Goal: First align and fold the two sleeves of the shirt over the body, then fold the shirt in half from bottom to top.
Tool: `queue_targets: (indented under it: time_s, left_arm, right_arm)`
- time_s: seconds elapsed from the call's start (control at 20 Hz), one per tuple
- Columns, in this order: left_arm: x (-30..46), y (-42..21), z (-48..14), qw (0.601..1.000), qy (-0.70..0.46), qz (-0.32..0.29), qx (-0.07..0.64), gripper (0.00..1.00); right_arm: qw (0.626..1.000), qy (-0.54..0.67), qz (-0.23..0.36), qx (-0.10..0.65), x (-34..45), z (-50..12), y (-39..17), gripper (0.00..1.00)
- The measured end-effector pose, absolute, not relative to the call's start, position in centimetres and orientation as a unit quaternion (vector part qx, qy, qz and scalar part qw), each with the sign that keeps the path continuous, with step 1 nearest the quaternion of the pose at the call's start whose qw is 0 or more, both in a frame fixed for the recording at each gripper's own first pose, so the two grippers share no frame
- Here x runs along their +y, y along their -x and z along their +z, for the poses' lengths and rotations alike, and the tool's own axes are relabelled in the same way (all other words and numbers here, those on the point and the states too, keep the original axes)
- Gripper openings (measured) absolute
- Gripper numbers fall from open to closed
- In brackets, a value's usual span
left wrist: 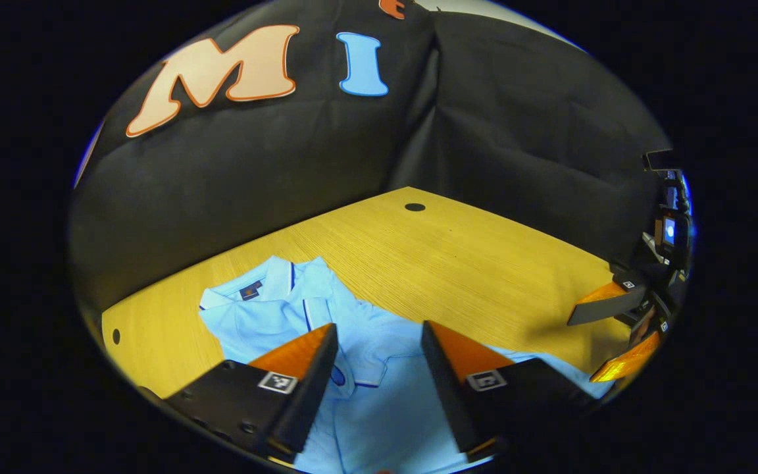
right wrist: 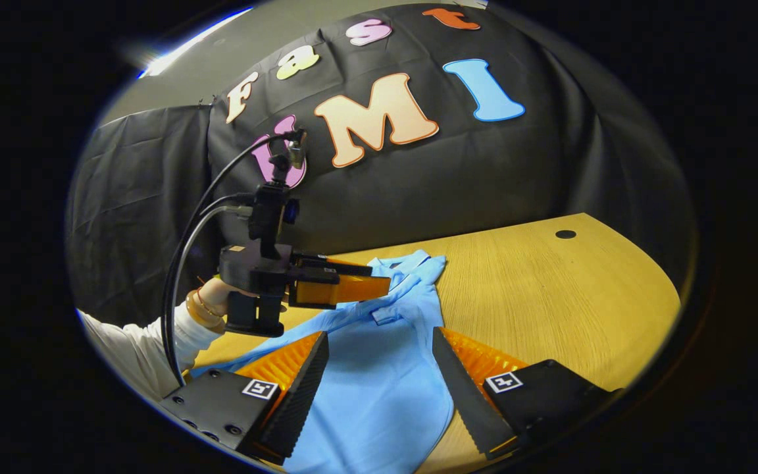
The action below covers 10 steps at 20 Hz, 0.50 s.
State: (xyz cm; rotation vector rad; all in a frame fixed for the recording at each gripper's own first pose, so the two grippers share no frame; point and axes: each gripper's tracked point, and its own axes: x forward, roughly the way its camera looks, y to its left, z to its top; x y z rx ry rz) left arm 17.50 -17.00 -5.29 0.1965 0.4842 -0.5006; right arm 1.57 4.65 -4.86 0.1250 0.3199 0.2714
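Handling the light-blue short-sleeved polo shirt (left wrist: pixel 379 368) of soft cloth, lying flat on the yellow wooden table (left wrist: pixel 484 263), we expect it to be light, limp and quick to wrinkle or slide; we judge a pinch at a sleeve's edge the best hold. Our left gripper (left wrist: pixel 379 368) hovers above the shirt's chest with fingers spread wide, holding nothing. Our right gripper (right wrist: pixel 379 375) hangs over the body, equally wide and empty. Both sleeves and the hem are cut off or hidden behind our fingers.
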Motion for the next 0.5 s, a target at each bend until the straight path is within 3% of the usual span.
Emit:
queue_targets:
  time_s: [0.05,0.25,0.3,0.5]
  left_arm:
    - [-16.4,-16.7,-5.0,0.938,-0.094,-0.240,0.233,0.95]
    - [-13.1,-12.3,-3.7,0.950,-0.070,-0.213,0.216,0.93]
    - [-11.9,-11.0,-3.5,0.953,-0.069,-0.203,0.212,0.93]
    - [-7.2,-4.2,-4.2,0.960,-0.068,-0.166,0.214,0.93]
  right_arm:
    - [0.975,-0.061,0.137,0.161,4.8,-5.1,-1.2,0.98]
    - [0.973,-0.040,0.130,0.188,4.8,-6.8,0.8,0.94]
    - [0.972,-0.032,0.130,0.195,4.8,-7.3,1.5,0.98]
    - [0.968,0.011,0.130,0.216,5.0,-9.0,4.4,0.98]
